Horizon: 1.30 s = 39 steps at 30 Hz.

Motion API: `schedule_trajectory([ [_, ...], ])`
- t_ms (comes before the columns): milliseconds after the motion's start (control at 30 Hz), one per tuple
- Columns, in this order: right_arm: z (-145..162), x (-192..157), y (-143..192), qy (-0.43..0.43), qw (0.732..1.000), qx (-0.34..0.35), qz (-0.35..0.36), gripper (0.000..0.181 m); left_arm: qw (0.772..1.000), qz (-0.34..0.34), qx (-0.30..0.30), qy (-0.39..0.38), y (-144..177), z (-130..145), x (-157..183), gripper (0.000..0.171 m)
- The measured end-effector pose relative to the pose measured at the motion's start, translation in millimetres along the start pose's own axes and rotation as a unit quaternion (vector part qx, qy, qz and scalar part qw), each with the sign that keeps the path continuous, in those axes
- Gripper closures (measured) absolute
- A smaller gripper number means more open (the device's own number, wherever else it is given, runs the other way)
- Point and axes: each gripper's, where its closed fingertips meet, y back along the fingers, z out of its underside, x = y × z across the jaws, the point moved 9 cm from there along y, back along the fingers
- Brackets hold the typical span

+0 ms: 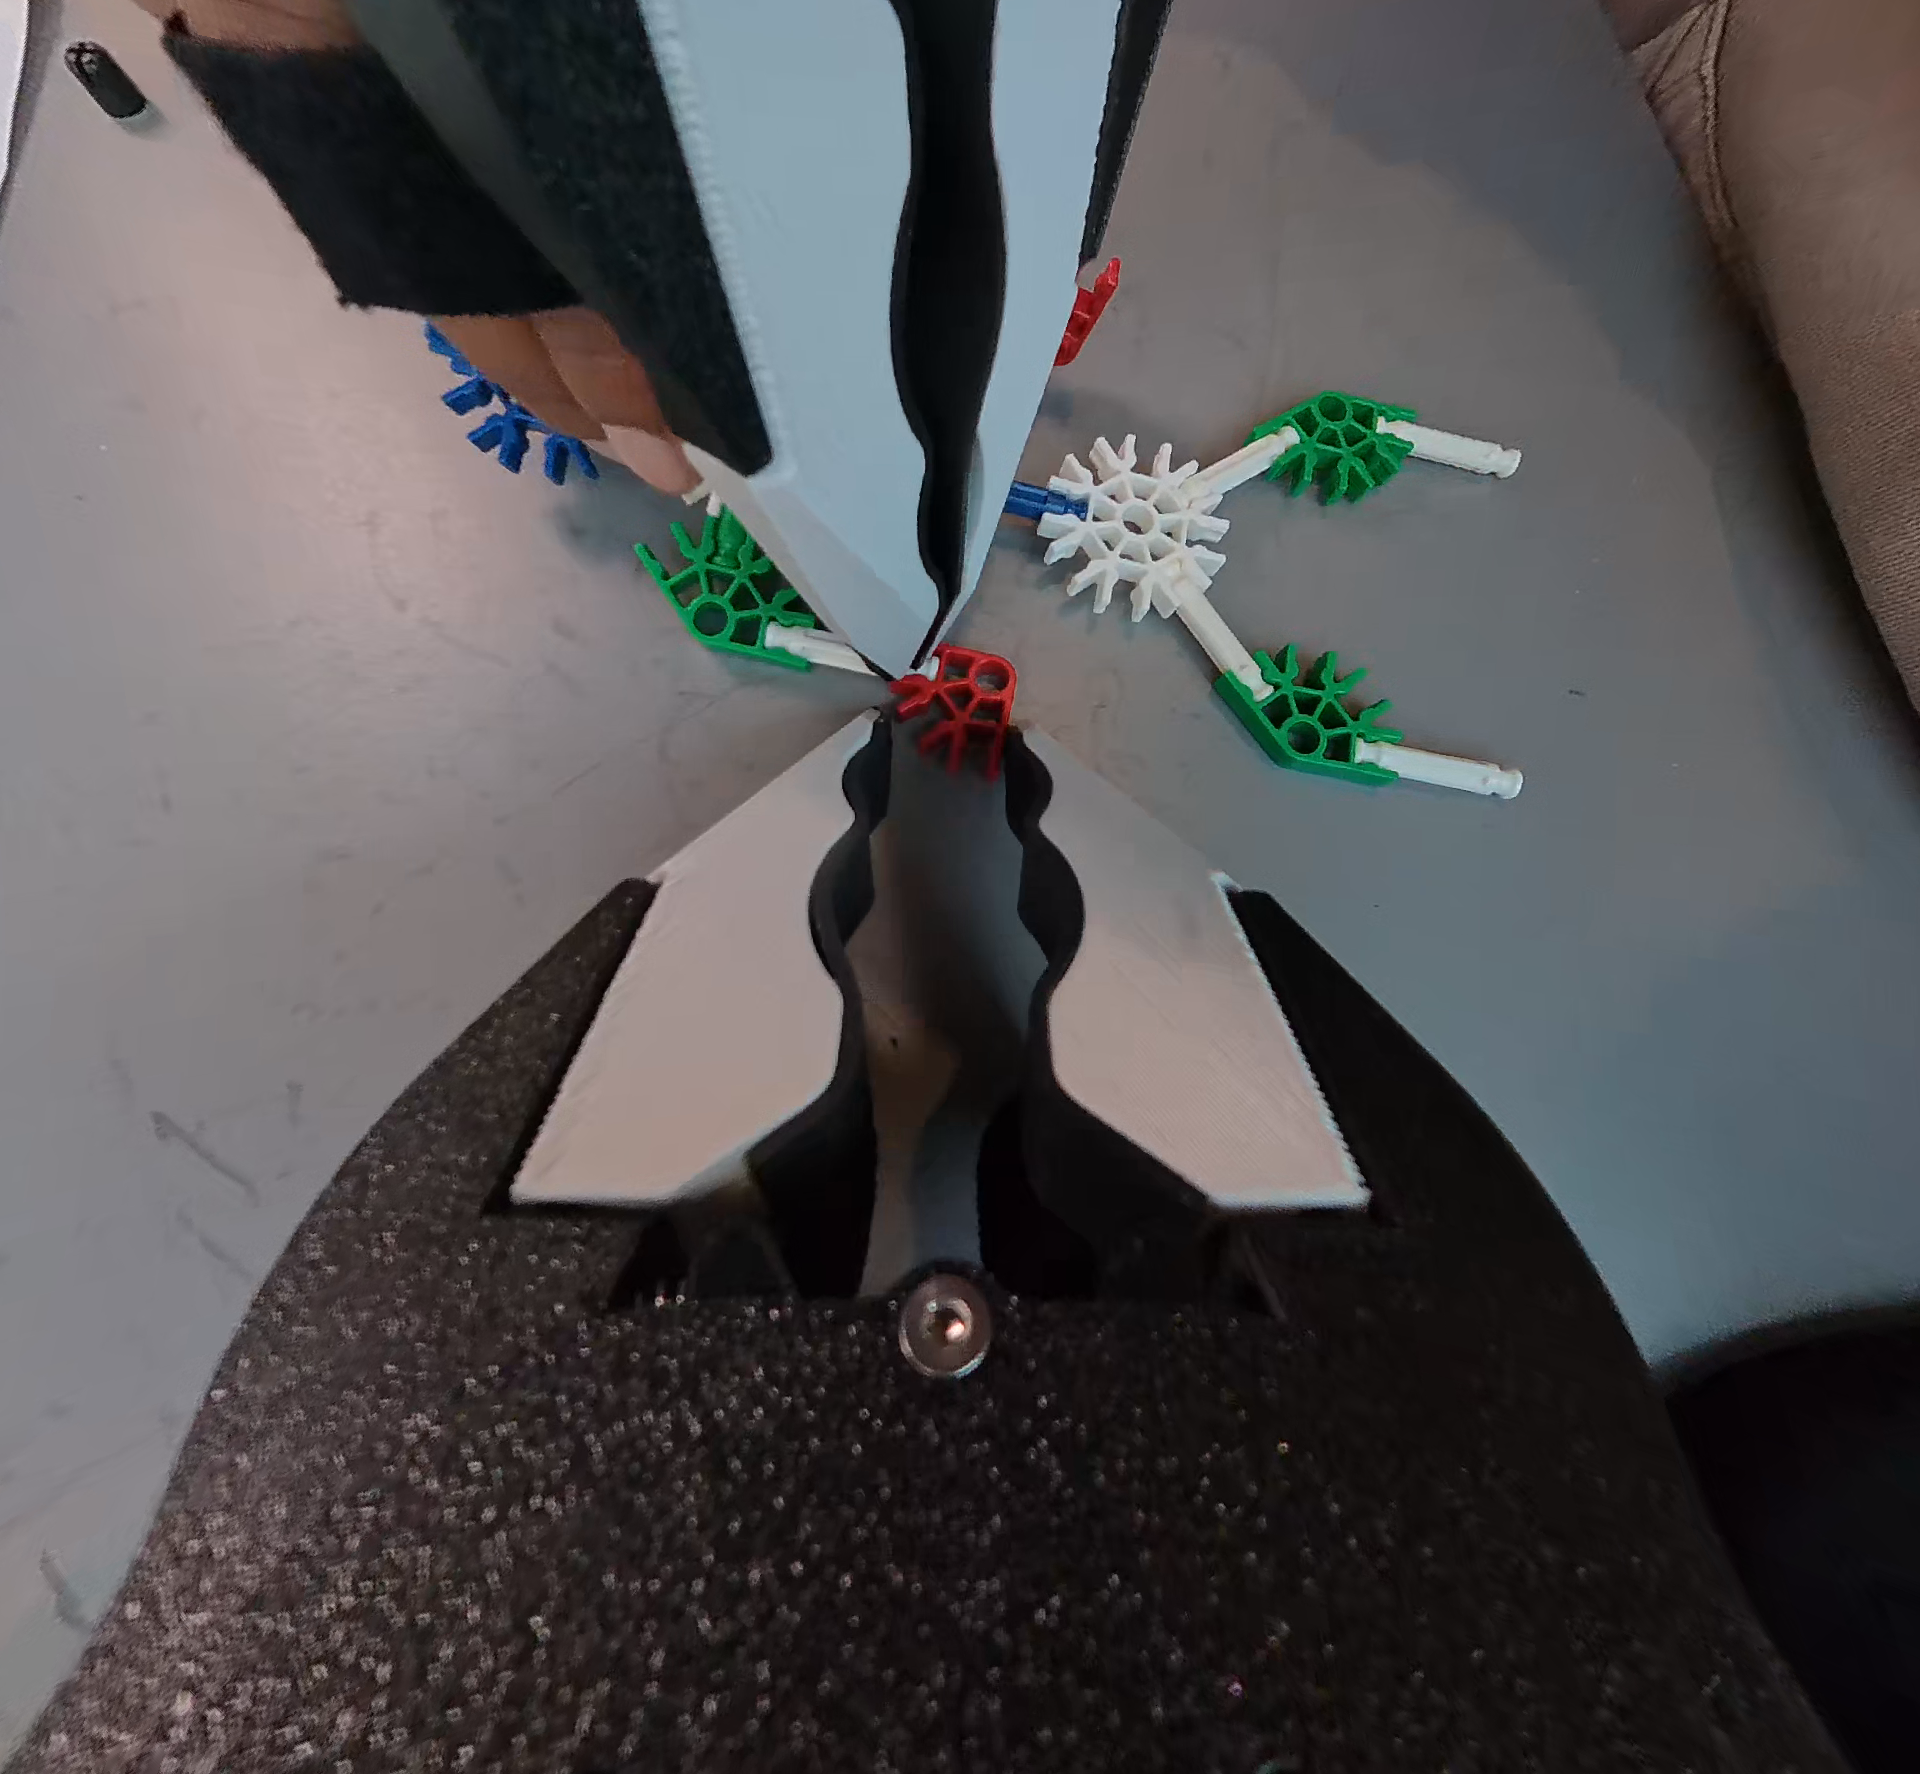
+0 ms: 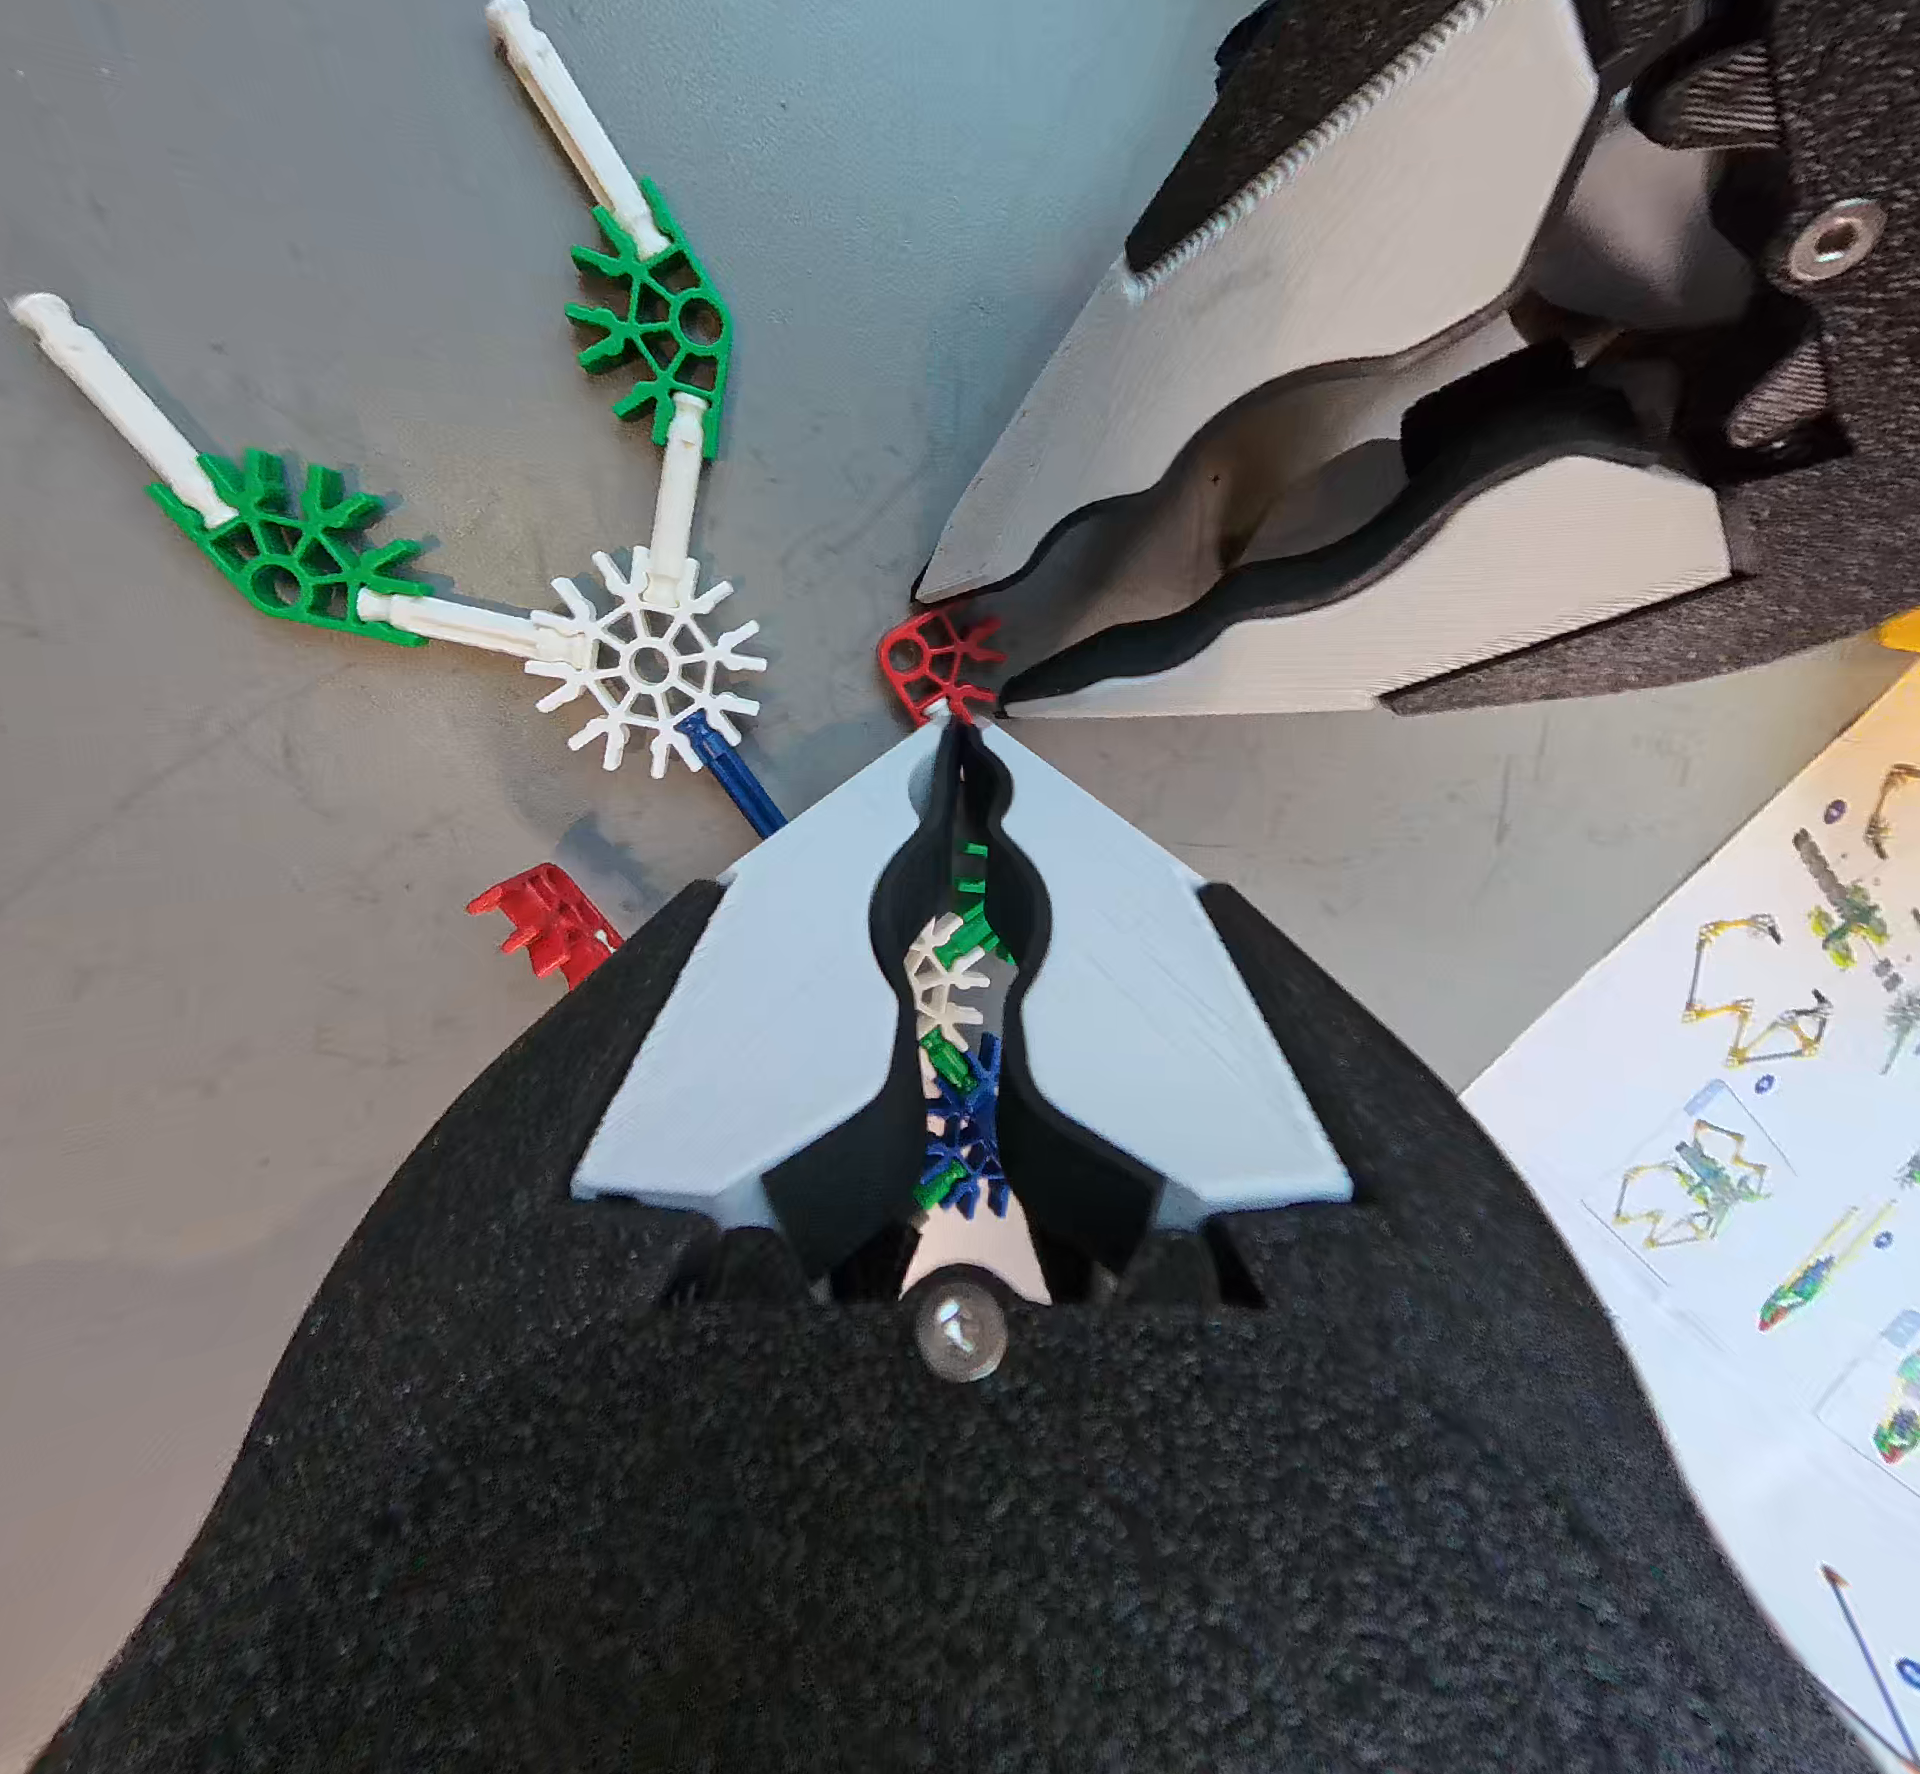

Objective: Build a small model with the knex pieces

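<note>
My left gripper (image 1: 948, 727) is closed on a small red connector (image 1: 961, 706) just above the grey table (image 1: 364, 841). It also shows in the right wrist view (image 2: 961, 654), coming in from the upper right with the red connector (image 2: 935, 664) between its tips. My right gripper (image 2: 956, 732) is shut on the end of a white rod (image 1: 831, 649). This rod sticks out of a green connector (image 1: 727, 592) and its tip meets the red connector. Through the right jaws I see green, white and blue pieces of that assembly (image 2: 961, 1028). The right gripper (image 1: 920, 664) reaches down from the top.
A white snowflake connector (image 1: 1132, 524) lies on the table, joined by white rods to two green connectors (image 1: 1335, 446), with a blue rod (image 1: 1039, 500) in it. A second red connector (image 2: 545, 924) and a blue snowflake connector (image 1: 509, 420) are nearby. A printed instruction sheet (image 2: 1766, 1205) lies to the right. My left and right fingertips are right by each other.
</note>
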Motion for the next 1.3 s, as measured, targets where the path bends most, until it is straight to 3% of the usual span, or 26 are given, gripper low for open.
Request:
schedule_trajectory([
  [33,2,0,1,-0.008,1.0,0.007,0.012,0.181,1.0,-0.002,0.0,-0.001,0,0,1,0.153],
  [233,22,-2,30,-0.143,0.983,0.102,0.061,0.169,1.0,-0.024,0.0,-0.004,0,0,7,0.157],
  [433,29,-21,20,-0.185,0.974,0.092,0.098,0.16,0.998,-0.042,-0.016,-0.036,0,-6,16,0.157],
  [600,29,-18,8,-0.172,0.978,0.078,0.091,0.158,0.996,-0.071,-0.02,-0.044,0,-12,25,0.157],
  [833,16,-13,5,-0.08,0.993,0.019,0.08,0.159,0.994,-0.09,-0.024,-0.057,-2,-20,33,0.157],
  [1100,18,-18,2,-0.104,0.988,0.054,0.099,0.164,0.997,-0.07,0.029,-0.033,-6,-28,31,0.162],
  [1300,20,-21,3,-0.115,0.985,0.066,0.114,0.164,0.996,-0.079,0.029,-0.019,-9,-30,26,0.166],
])
